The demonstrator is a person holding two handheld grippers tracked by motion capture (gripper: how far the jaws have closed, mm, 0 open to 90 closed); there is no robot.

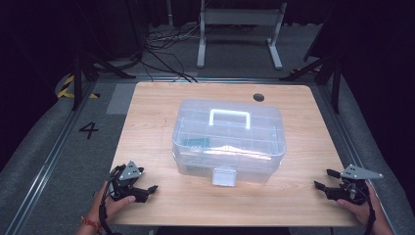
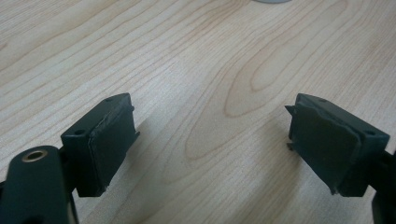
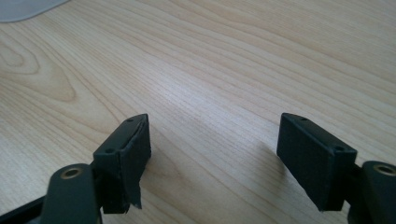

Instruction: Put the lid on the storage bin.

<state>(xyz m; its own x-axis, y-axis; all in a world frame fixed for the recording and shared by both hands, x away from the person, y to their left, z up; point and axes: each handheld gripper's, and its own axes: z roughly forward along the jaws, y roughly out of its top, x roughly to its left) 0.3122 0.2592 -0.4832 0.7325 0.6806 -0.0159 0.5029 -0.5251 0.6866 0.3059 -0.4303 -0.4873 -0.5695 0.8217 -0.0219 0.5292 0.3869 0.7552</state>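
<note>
A clear plastic storage box [image 1: 228, 142] with a white handle [image 1: 230, 117] and a front latch [image 1: 224, 177] stands shut in the middle of the wooden table [image 1: 161, 112]. Something green shows through its left side. My left gripper [image 1: 147, 192] rests low at the table's front left, jaws pointing right, apart from the box. In the left gripper view its jaws [image 2: 212, 135] stand wide open over bare wood. My right gripper [image 1: 324, 178] is at the front right edge, pointing left. Its jaws [image 3: 215, 144] are open too, with nothing between them. A corner of the box [image 3: 23, 7] shows far off.
A round cable hole [image 1: 259, 97] sits near the table's back right. Behind the table stand a white frame [image 1: 240, 29], loose cables [image 1: 161, 54] and black stand legs [image 1: 93, 68]. A floor marking "4" [image 1: 88, 129] lies to the left.
</note>
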